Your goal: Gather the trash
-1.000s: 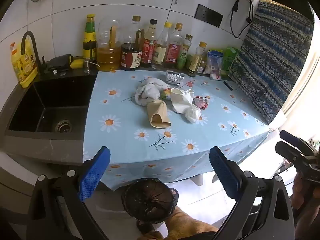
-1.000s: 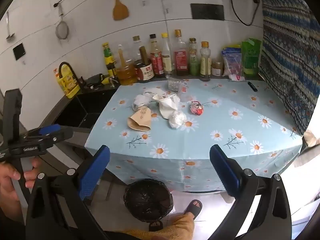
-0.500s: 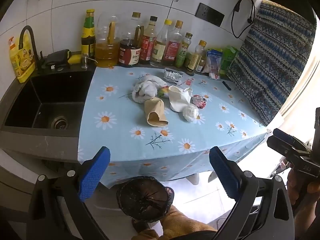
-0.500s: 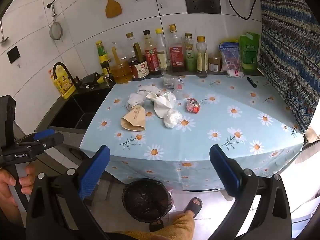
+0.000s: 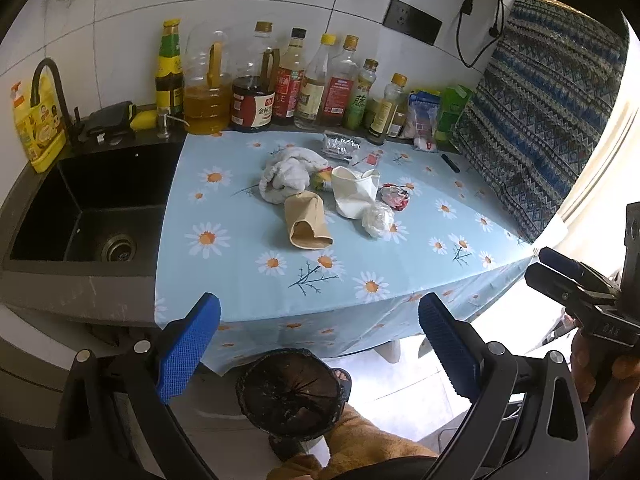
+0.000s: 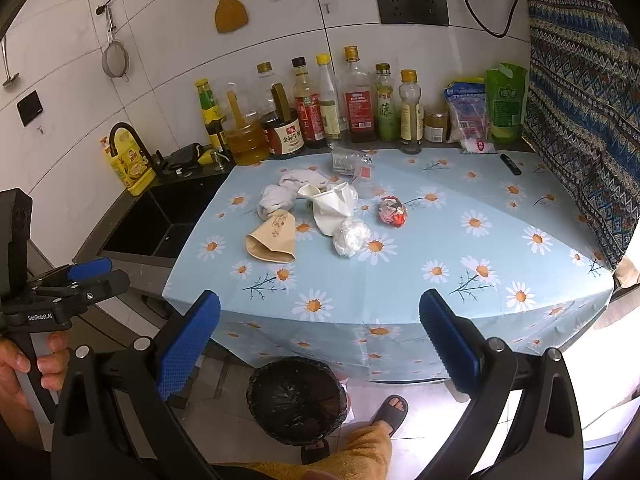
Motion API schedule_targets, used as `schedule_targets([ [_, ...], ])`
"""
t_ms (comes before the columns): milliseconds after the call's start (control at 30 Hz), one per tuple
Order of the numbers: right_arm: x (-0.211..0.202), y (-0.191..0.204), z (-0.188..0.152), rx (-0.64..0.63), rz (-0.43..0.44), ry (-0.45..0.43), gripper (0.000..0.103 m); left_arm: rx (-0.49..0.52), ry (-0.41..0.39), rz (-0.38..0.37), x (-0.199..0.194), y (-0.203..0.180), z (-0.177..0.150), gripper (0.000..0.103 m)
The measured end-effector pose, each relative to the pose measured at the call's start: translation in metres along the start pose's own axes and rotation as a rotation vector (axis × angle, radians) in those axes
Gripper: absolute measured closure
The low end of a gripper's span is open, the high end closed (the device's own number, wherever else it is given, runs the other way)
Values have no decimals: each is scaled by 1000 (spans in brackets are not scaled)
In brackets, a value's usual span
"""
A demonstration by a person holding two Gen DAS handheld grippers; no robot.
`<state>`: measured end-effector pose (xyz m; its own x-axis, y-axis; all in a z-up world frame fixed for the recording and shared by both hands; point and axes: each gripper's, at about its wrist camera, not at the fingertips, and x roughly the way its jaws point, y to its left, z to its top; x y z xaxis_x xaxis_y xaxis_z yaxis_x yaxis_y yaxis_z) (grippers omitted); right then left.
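Observation:
Trash lies in a cluster mid-table on the daisy tablecloth [image 5: 248, 280]: a crushed brown paper cup [image 5: 306, 222] [image 6: 274, 238], a crushed white cup [image 5: 354, 192] [image 6: 332, 206], a clear plastic ball [image 5: 377, 220] [image 6: 350, 236], a red-and-white wrapper [image 5: 395, 197] [image 6: 393, 211], a white cloth wad [image 5: 290, 174] [image 6: 280, 196] and a foil packet [image 5: 340, 145]. A black-lined trash bin [image 5: 291, 392] [image 6: 297, 398] stands on the floor below the table's front edge. My left gripper [image 5: 320, 354] and right gripper [image 6: 320, 346] are both open and empty, held in front of the table above the bin.
A row of sauce and oil bottles [image 5: 280, 88] lines the back wall. A black sink [image 5: 92, 208] with a faucet sits left of the table. A patterned curtain [image 5: 540, 120] hangs at the right. A black pen [image 6: 511, 164] lies at the table's back right. My sandalled foot [image 6: 390, 410] is beside the bin.
Both grippers have shifted slightly, the left one drawing a little back from the table. The trash has not moved and both grippers stayed open.

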<state>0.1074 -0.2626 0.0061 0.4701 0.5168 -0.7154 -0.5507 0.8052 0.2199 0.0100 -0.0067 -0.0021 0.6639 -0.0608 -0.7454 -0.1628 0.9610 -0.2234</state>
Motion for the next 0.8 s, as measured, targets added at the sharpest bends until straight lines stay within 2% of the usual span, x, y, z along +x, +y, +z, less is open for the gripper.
schedule_targets([
  [400, -4, -5, -3, 0, -27, -7, 4, -12, -4, -15, -3, -1, 0, 7],
  [800, -5, 9, -1, -11, -29, -10, 4, -6, -6, -10, -5, 5, -1, 7],
])
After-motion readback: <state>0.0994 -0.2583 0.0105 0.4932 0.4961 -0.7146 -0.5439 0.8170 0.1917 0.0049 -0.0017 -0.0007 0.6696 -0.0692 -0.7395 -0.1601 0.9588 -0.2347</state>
